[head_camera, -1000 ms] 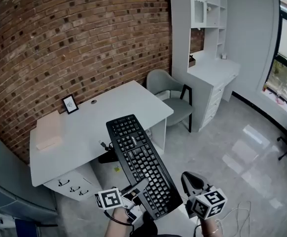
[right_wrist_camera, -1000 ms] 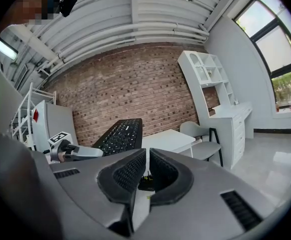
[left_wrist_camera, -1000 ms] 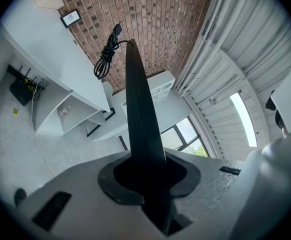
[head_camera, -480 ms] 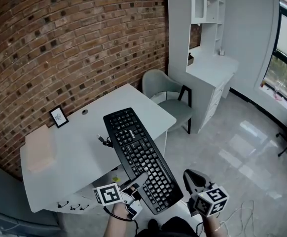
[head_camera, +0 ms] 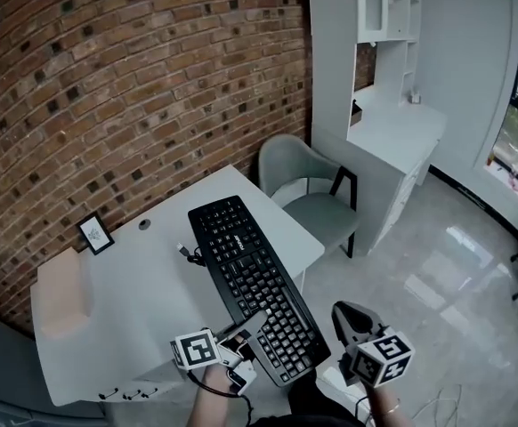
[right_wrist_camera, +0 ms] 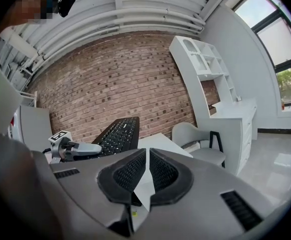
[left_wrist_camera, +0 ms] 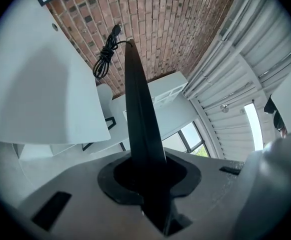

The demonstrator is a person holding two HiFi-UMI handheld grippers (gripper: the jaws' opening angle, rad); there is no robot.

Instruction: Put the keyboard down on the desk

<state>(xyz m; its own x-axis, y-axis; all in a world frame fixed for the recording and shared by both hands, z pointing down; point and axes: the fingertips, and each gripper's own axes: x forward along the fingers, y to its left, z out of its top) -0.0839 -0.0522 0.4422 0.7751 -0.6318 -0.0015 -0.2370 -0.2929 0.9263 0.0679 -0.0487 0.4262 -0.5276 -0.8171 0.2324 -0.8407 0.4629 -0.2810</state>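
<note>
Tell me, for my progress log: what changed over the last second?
The keyboard, clamped in the left gripper, moved forward, farther over the desk. Nothing was grasped or released. Unchanged: the left gripper's grip on the keyboard's near end; right gripper shut, empty.

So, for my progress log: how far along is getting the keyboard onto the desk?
Done: the left gripper has the keyboard clamped by its near end. In hand: it hangs tilted in the air by the desk. Left: lay it flat there and release.
</note>
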